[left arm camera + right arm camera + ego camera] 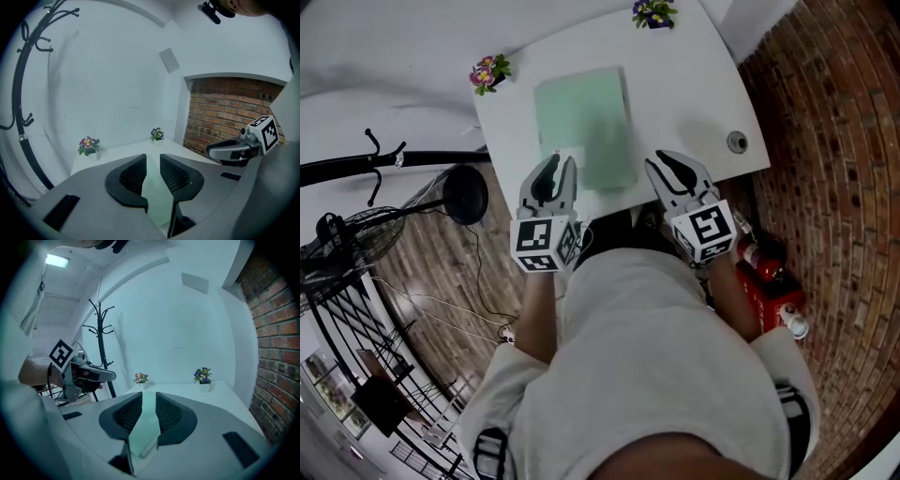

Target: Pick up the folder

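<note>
Hard to make out first: the near edge of the white table (703,84) is covered by both grippers and the person's torso, and the pale green folder (584,122) looks smeared in the head view. Each gripper view shows it only as a thin strip through the jaw gap. The folder lies flat in the middle of the table, and one near corner is under the left gripper (562,161).

That left gripper sits over the table's near edge, jaws a narrow gap apart and nothing between them. The right gripper (667,164) is also over the near edge, beside the folder's other near corner, jaws slightly parted and empty too.

Containers: two small pots at the table's far corners. One holds pink and yellow flowers (490,73), the other purple flowers (654,13), and that one is clipped by the top of the picture.

The count: one folder, two flower pots, two grippers, and one round metal grommet (737,142) by the table's right edge. Red canisters (769,281) stand on the floor beside the table, number unclear.
</note>
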A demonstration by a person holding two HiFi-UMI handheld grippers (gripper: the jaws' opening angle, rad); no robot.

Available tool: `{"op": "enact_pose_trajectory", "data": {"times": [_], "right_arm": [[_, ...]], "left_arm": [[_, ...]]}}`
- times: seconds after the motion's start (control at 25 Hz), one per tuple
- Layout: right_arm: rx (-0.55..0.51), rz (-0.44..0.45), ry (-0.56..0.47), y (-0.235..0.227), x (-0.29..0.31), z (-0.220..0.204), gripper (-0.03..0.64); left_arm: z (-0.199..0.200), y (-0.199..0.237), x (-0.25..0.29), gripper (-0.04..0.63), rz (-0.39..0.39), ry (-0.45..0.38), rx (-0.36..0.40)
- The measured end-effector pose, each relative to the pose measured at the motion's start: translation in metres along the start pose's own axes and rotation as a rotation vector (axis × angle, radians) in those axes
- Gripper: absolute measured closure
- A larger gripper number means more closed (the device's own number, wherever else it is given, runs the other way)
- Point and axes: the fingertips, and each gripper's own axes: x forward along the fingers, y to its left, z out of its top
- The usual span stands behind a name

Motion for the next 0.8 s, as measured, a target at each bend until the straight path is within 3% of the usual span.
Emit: {"op": "enact_pose_trajectory", "data": {"times": [0.8], "right_arm": [[0.085, 0.009, 0.201, 0.001, 0.076, -0.059, 0.515]], "left_arm": [[-0.060, 0.083, 0.046, 0.503, -0.005, 0.219, -0.043]]}}
